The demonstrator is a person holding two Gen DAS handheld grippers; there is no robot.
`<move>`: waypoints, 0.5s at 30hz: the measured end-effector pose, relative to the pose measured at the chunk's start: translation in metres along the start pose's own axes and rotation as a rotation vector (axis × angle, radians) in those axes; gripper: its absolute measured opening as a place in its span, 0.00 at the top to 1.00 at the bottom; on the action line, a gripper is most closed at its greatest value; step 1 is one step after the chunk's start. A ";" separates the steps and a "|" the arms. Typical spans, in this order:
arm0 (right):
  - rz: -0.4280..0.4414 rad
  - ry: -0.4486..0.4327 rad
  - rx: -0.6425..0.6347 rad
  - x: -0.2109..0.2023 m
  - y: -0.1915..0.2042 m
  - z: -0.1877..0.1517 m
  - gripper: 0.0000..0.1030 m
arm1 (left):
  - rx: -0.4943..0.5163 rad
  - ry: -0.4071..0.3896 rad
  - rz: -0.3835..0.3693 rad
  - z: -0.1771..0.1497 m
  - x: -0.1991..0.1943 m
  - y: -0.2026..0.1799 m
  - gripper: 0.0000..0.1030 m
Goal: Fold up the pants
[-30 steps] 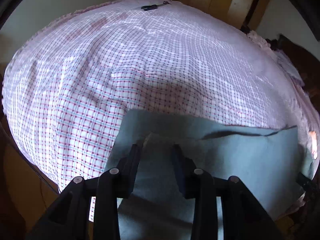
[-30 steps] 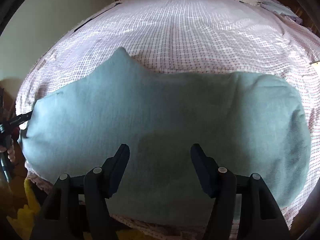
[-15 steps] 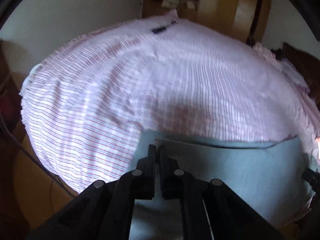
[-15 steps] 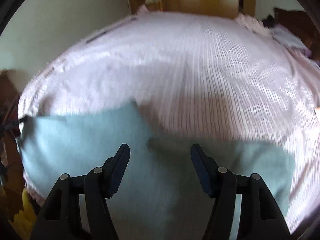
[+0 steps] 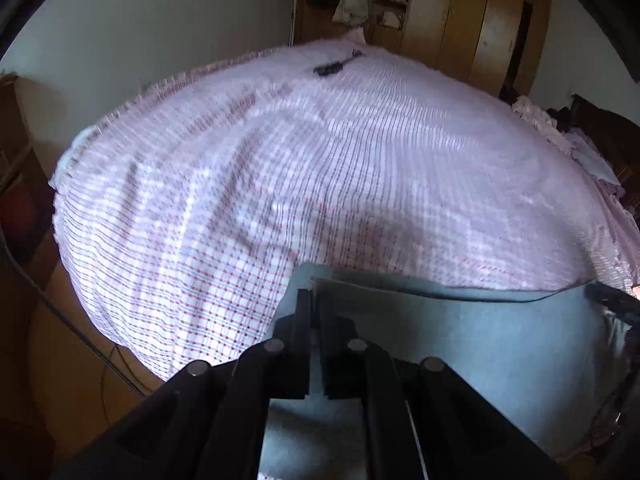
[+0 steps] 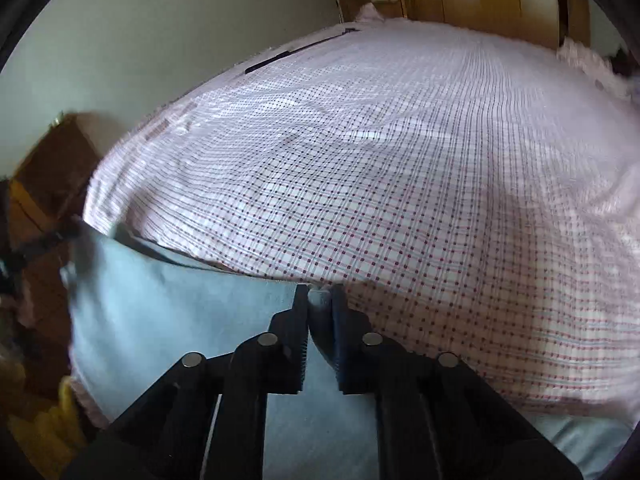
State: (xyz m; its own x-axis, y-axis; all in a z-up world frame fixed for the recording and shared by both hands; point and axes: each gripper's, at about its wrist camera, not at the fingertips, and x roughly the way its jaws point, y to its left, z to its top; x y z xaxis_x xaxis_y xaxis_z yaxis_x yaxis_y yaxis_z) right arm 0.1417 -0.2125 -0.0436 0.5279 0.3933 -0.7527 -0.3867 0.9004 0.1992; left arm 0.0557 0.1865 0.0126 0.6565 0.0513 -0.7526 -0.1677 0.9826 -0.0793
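I see both black, ridged-pad tools clamped on cloth. The left gripper [image 5: 314,304] pinches one corner of the pants [image 5: 460,344], a soft, matte blue-grey fabric. The right gripper [image 6: 320,300] pinches a bunched corner at the opposite end. The pants [image 6: 160,308] span between them along the near edge of the bed [image 6: 400,184], over its pink-and-white checked sheet. A small dark object [image 5: 329,68] lies at the far edge.

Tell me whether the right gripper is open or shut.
Shut. The right gripper has its jaws closed on an edge of the grey-blue pants, cloth bunched between them.
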 end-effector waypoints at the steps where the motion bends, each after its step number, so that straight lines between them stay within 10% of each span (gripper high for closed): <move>1: -0.015 -0.023 -0.005 -0.003 0.001 0.001 0.99 | 0.009 -0.014 0.012 0.001 -0.007 -0.003 0.97; 7: -0.071 -0.064 0.074 -0.003 -0.015 0.008 0.99 | 0.082 -0.055 0.086 0.017 -0.005 -0.014 0.97; 15: -0.124 -0.031 0.095 0.026 -0.022 0.002 0.98 | 0.092 0.116 0.110 0.003 0.083 -0.011 0.90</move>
State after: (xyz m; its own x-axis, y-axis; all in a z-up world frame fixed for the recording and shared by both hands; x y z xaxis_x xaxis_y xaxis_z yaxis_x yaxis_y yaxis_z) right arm 0.1655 -0.2218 -0.0662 0.5910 0.2827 -0.7555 -0.2449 0.9553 0.1659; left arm 0.1142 0.1804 -0.0467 0.5477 0.1434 -0.8243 -0.1622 0.9847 0.0636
